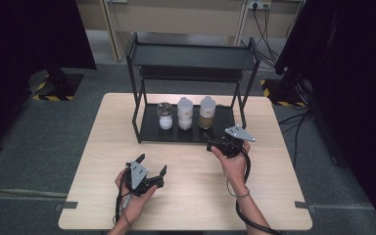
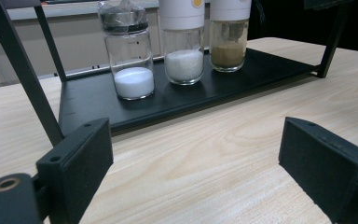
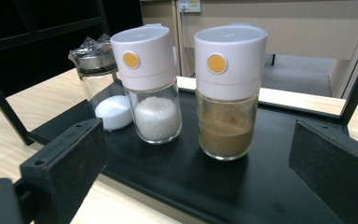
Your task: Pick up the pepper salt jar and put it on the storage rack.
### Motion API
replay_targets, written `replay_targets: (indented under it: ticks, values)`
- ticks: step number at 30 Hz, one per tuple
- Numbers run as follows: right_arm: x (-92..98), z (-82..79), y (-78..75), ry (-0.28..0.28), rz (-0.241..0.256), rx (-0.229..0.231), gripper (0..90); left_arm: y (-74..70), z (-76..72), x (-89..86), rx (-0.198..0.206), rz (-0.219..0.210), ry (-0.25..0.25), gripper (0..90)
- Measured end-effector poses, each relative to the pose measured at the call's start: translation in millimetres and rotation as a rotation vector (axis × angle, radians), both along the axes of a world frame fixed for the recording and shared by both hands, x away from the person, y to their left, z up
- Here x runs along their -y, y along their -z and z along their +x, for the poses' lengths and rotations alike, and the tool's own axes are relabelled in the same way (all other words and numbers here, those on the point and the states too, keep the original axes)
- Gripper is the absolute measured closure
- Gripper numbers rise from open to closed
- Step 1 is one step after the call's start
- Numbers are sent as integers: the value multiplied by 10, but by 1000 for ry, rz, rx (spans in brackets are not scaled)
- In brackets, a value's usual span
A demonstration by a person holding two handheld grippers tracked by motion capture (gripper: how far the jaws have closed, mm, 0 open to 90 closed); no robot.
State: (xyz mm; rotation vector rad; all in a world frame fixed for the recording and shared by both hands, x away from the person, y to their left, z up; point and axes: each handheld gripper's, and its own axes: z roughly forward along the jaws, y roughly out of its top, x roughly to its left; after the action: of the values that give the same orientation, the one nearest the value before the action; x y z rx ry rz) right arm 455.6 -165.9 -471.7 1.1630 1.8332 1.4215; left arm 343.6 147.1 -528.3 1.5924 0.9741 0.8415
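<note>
High view: three jars stand in a row on the bottom tray of a black rack [image 1: 191,132] on the table [image 1: 103,147]. Right tongs [image 1: 214,145] sit at the tray's front edge, jaws wide apart and empty, facing the brown-powder jar [image 3: 227,126]. Beside it stand the white-grain jar [image 3: 156,116] and the foil-topped jar [image 3: 107,109]. Left tongs [image 1: 152,165] hover over the table nearer the person, also wide open, gripping nothing.

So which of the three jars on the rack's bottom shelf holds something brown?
The jar with brown powder, the rightmost of the row in the high view. The other white-capped jar and the metal-lidded jar both hold white contents.
</note>
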Motion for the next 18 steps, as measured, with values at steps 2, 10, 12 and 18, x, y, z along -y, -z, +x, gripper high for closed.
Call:
replay_targets:
  ticks: [2,10,12,18]
  values:
    - [13,-20,12,0,0,-1,44,0,0,0,0,0,0,93]
    - [61,-102,56,-2,-8,-1,44,0,0,1,0,1,-1,93]
    - [74,-141,65,-5,-9,0,44,0,0,1,0,1,-1,93]
    - [100,-198,69,-5,-8,3,44,0,-1,0,1,0,-1,93]
